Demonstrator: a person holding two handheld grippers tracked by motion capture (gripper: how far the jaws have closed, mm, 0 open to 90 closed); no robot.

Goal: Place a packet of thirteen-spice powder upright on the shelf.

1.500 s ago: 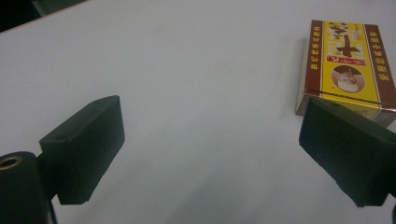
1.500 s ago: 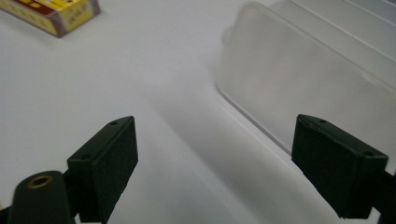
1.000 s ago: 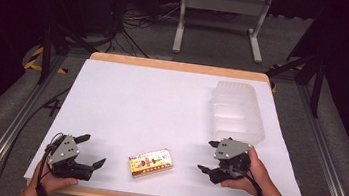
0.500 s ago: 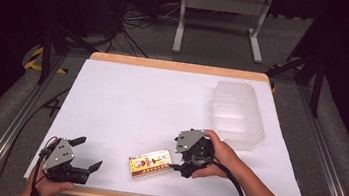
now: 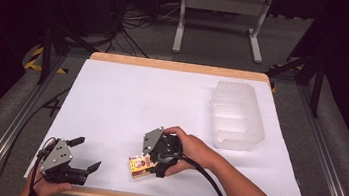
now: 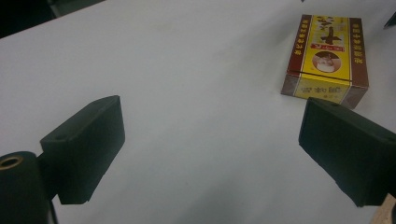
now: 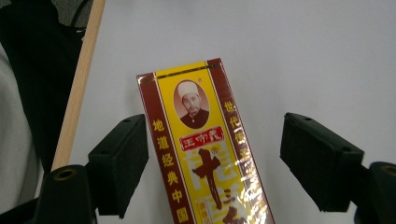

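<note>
Yellow box (image 7: 203,154), maroon borders, portrait label, between right gripper (image 7: 212,158) jaws

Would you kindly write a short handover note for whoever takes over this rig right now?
Right gripper: open, jaws either side of the yellow box, not closed on it.
Left gripper: open, holds nothing, near the table's front left corner.
Box lies flat near the front edge; the clear tray stands at the right, with nothing visible inside.
Done: right gripper lined up on the box.
Left: grasp it, probably move it to the tray.
</note>
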